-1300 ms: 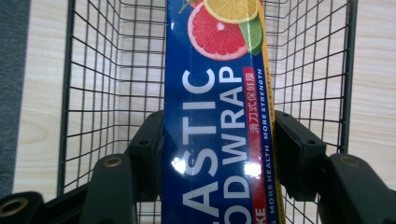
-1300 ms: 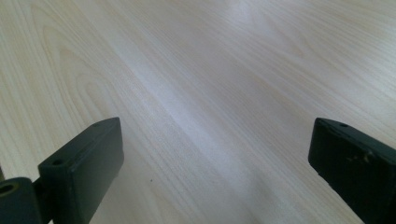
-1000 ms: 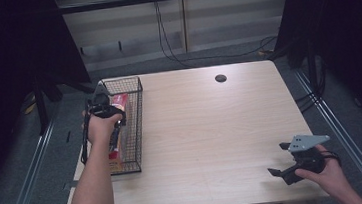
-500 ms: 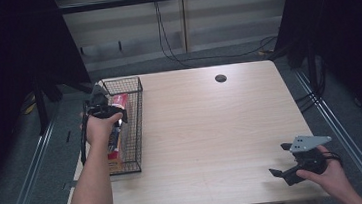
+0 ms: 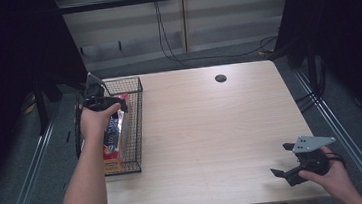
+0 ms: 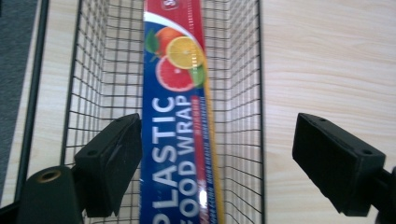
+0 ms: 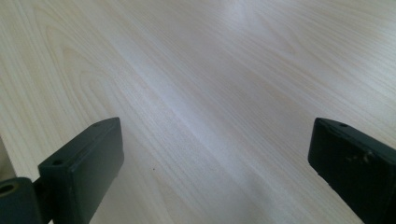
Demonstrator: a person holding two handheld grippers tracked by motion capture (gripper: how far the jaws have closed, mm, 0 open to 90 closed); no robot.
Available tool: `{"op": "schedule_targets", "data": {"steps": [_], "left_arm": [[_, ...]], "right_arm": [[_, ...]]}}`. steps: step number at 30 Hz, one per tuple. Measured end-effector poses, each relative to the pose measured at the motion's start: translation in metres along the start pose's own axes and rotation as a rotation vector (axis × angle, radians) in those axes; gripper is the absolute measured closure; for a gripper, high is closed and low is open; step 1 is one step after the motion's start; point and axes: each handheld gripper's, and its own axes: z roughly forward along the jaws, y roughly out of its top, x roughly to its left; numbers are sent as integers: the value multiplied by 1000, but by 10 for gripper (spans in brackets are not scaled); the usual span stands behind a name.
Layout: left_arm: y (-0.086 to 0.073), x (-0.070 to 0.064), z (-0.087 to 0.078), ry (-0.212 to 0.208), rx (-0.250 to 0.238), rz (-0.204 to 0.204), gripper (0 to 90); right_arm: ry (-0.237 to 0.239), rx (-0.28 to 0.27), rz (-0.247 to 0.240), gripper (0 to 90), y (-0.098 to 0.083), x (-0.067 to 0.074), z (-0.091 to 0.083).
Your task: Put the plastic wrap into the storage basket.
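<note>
The plastic food wrap box (image 6: 175, 121) lies lengthwise inside the wire basket (image 5: 138, 117) at the table's (image 5: 212, 134) left edge, the left tongs (image 6: 217, 163) spread wide above it, while the right tongs (image 5: 288, 164), likewise released, hover well away from the basket.

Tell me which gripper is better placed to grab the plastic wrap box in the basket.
Left. The left gripper hangs open right over the box in the basket; the right gripper sits at the table's far corner.
</note>
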Motion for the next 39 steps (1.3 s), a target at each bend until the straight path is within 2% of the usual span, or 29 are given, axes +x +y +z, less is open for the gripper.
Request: {"op": "schedule_targets", "data": {"steps": [4, 5, 6, 11, 19, 21, 26, 33, 39], "left_arm": [[0, -8, -8, -25, -25, 7, 163], [0, -9, -9, -31, -16, 25, 163], [-1, -12, -10, -33, -21, 18, 163], [-5, -20, -13, -61, -26, 59, 160], [-12, -31, -18, -95, -49, 84, 156], [-14, -35, -18, -103, -48, 106, 157], [-21, -44, -16, -131, -51, 127, 153], [-27, -57, -14, -136, -55, 156, 151], [-33, -70, -12, -161, -54, 185, 151]], "right_arm": [[-1, 1, 3, 31, 0, 0, -1], [-3, -1, 1, 31, 0, 0, -1], [-3, -3, 1, 31, 0, 0, -1], [-3, 1, 1, 32, 0, 0, -1], [4, -5, -1, 32, 1, 0, -2], [0, -2, -3, 32, 1, 0, -2], [0, -3, -4, 32, 2, 1, -2], [5, -3, -14, 33, 3, 1, -1], [7, -6, -15, 33, 3, 0, -2]]}}
